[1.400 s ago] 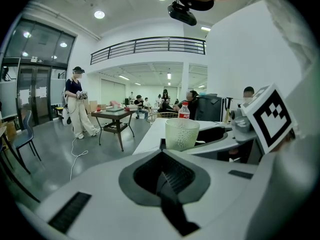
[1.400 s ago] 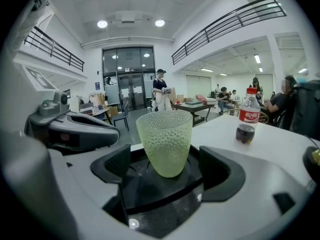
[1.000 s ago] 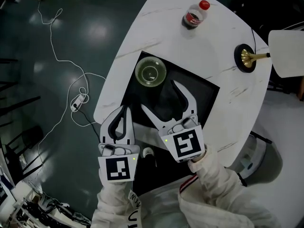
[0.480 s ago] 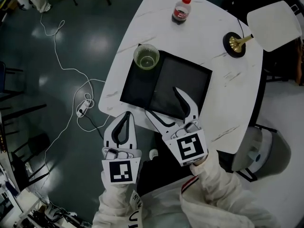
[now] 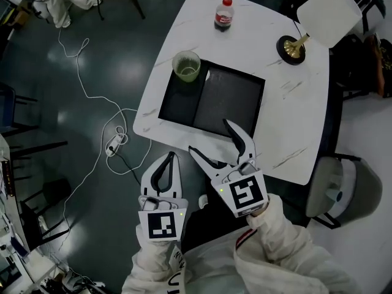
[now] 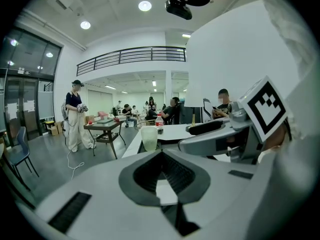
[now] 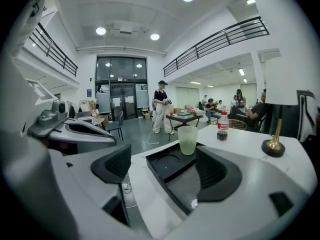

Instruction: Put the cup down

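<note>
A pale green translucent cup (image 5: pixel 187 65) stands upright on the far left corner of a black tray (image 5: pixel 228 97) on the white marble table (image 5: pixel 294 121). Nothing holds it. My right gripper (image 5: pixel 211 138) is open and empty over the table's near edge, just short of the tray. In the right gripper view the cup (image 7: pixel 187 140) shows ahead between the spread jaws of that gripper (image 7: pixel 167 171), well beyond them. My left gripper (image 5: pixel 173 158) is shut on nothing, off the table's near left corner. From the left gripper (image 6: pixel 162 154) the cup (image 6: pixel 149 138) looks far off.
A cola bottle (image 5: pixel 223 14) stands at the table's far edge, a brass lamp (image 5: pixel 293 45) with a white shade at the far right. A grey chair (image 5: pixel 340 192) sits at the right. A cable and power strip (image 5: pixel 115 143) lie on the floor at the left. People stand and sit in the background.
Both grippers have drawn back toward me, away from the tray. The right gripper was over the tray near the cup and is now at the table's near edge. The cup stayed put.
</note>
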